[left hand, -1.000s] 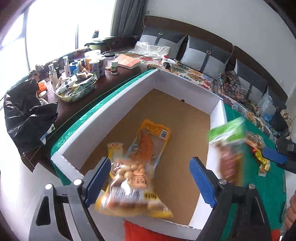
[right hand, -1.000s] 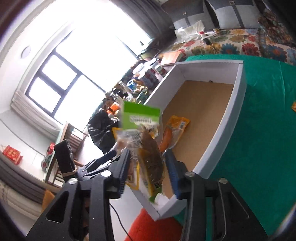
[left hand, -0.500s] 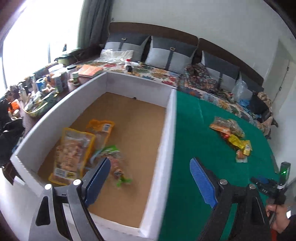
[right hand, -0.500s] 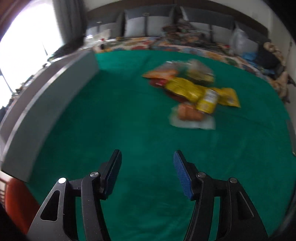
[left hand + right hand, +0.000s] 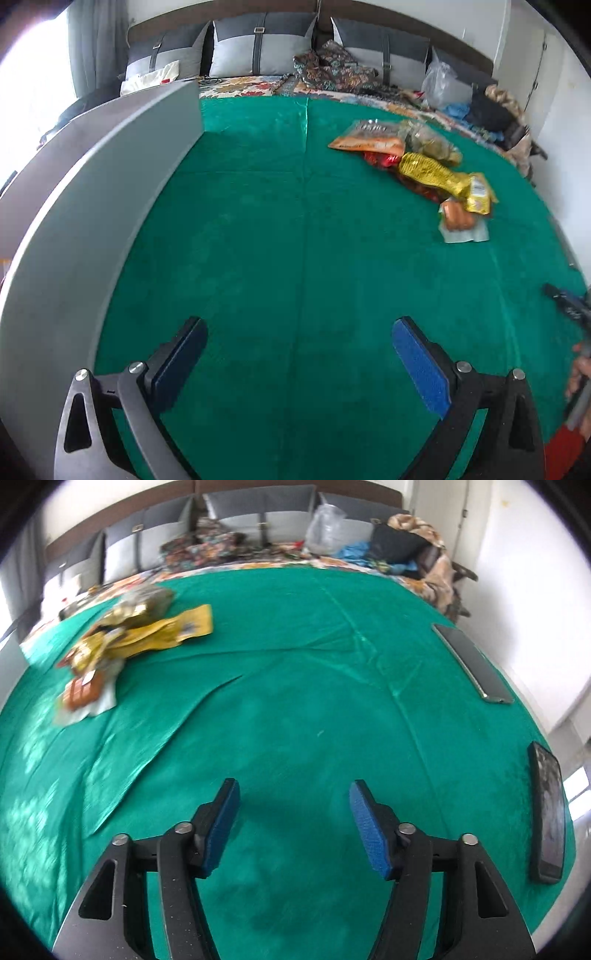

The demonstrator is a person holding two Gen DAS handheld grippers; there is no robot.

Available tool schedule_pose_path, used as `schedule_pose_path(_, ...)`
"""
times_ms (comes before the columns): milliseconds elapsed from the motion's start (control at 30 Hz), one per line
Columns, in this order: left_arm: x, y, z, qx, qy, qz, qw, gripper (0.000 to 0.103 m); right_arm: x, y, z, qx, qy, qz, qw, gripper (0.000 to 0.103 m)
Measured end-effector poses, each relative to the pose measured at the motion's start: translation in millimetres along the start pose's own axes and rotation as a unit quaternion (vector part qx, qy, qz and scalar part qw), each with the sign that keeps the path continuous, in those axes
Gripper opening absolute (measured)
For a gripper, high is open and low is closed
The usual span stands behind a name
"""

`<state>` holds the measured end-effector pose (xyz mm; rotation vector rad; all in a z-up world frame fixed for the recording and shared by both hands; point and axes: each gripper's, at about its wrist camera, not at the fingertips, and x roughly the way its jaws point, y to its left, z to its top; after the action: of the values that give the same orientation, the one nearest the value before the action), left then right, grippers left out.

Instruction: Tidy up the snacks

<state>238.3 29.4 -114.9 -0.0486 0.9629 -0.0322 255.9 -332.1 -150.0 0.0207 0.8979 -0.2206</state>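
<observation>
Ahead, the snack pile [image 5: 417, 166] is seen up-right of the left gripper [image 5: 297, 356] and up-left of the right gripper [image 5: 293, 821] — both empty, jaws opening.

Grey cushions [image 5: 258, 44] along white wall [image 5: 524, 33], bright window [image 5: 33, 74]

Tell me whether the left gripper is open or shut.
Open, jaws opening wider. The left gripper shows only green cloth between its blue pads; nothing is held.
</observation>
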Motion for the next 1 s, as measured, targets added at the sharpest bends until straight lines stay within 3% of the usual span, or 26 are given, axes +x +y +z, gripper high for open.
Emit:
schedule_pose_path(167, 46, -27, 29, 0.023, 0.013, 0.003, 0.9997, 0.099, 8, -6, 4, 0.026, -0.003, 0.006, 1.000, 0.080)
schedule_pose_path(267, 72, -44, 44, 0.030, 0.029, 0.005, 0.9991, 0.103, 11, -11, 4, 0.037, 0.000, 0.015, 0.999, 0.083)
schedule_pose_path(333, 80, -51, 50, 0.043, 0.010, 0.006, 0.9990, 0.103, 11, -10, 3, 0.034, 0.001, 0.012, 0.999, 0.084)
schedule_pose_path(433, 84, -49, 51, 0.041, -0.007, -0.001, 0.9991, 0.103, 11, -10, 3, 0.035, 0.002, 0.011, 0.999, 0.084)
schedule_pose_path(1000, 84, -49, 52, 0.042, -0.007, -0.001, 0.9991, 0.103, 10, -11, 4, 0.036, 0.002, 0.011, 0.999, 0.086)
